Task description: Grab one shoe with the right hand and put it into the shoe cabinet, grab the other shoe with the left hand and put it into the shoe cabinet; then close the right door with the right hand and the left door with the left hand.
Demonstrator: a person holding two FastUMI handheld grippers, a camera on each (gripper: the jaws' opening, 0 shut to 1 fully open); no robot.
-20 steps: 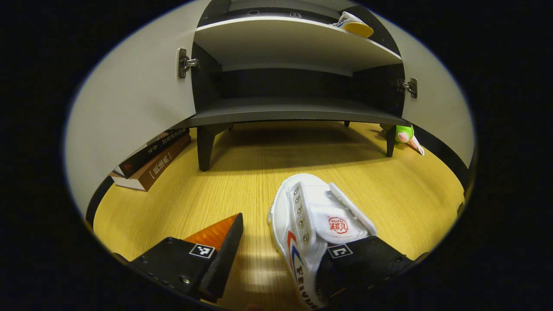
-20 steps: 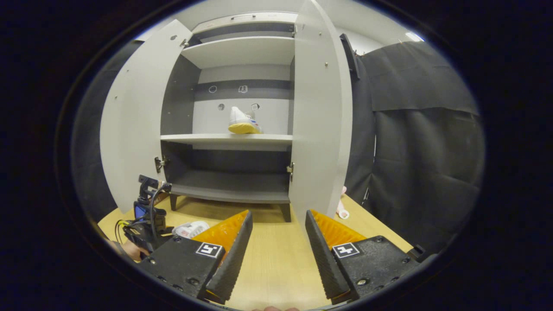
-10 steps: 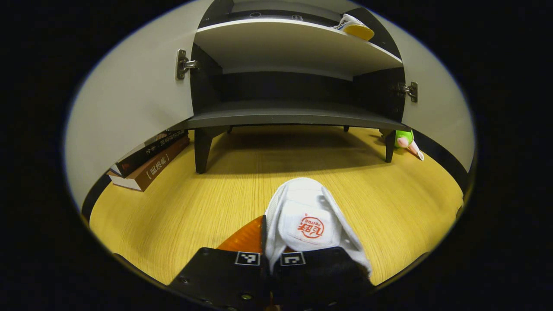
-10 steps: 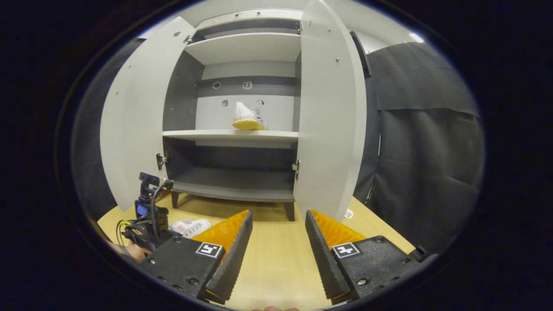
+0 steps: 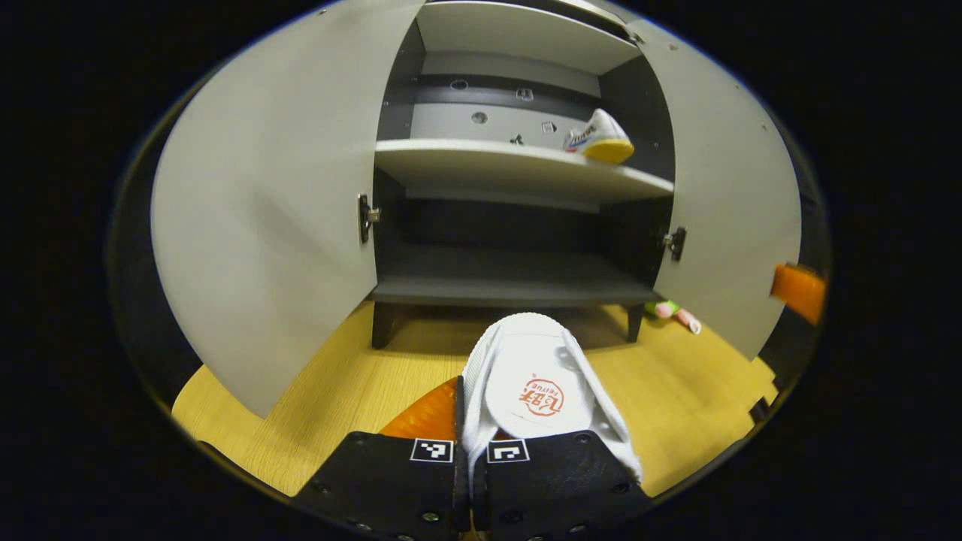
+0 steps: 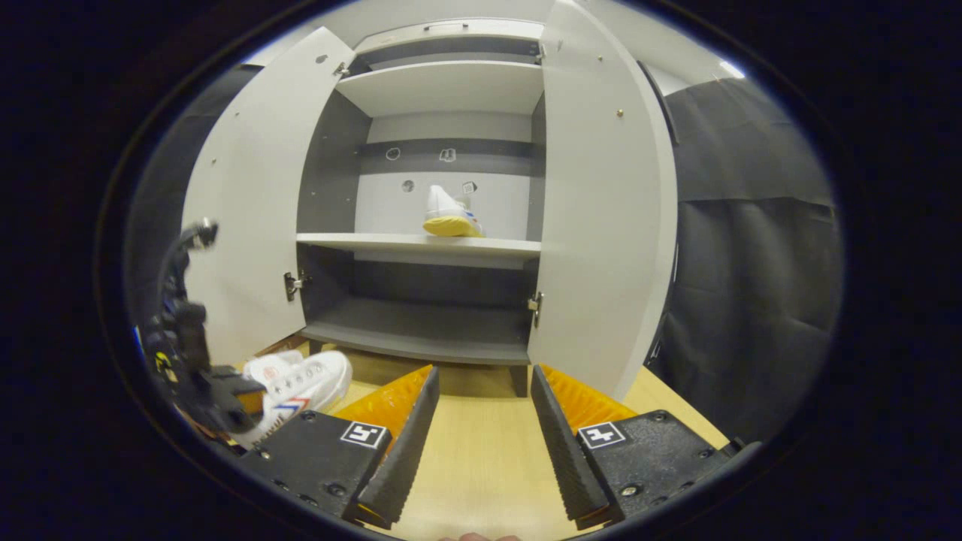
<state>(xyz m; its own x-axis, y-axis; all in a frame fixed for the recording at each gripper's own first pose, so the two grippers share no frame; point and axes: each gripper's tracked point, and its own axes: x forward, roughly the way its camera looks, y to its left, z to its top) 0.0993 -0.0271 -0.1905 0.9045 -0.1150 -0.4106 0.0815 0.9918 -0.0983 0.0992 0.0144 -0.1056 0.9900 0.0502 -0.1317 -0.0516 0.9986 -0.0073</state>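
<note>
**Second shoe in the left fingers, cabinet dead ahead**

Carrying the second shoe [image 5: 537, 391], we have the left gripper [image 5: 470, 481] clenched on its heel end, both fingers pressing the white canvas with almost no gap between them. In the left gripper view the shoe runs straight out from the fingertips, toe forward, so its long axis lines up with our line of reach. Seen from the right gripper view, the same shoe [image 6: 297, 387] hangs clear of the wooden floor [image 6: 481, 466], low and to the left of our right fingers.

The shoe cabinet [image 5: 518, 225] stands directly beyond the toe, both doors swung wide. The first shoe [image 5: 599, 139] already sits on the middle shelf [image 5: 488, 161], above and to the right of our left fingertips. The bottom shelf [image 5: 511, 278] lies just past the toe and nearly level with it; we judge that the nearer berth, needing only a forward push with a small lift. The left door [image 5: 270, 218] stands off to the left of the fingers, clear of that line.

Our right gripper [image 6: 477, 421] is released, fingers spread and holding nothing, with the right door [image 6: 601, 225] ahead and slightly right of its tips, so that hand is the nearer to it.
</note>
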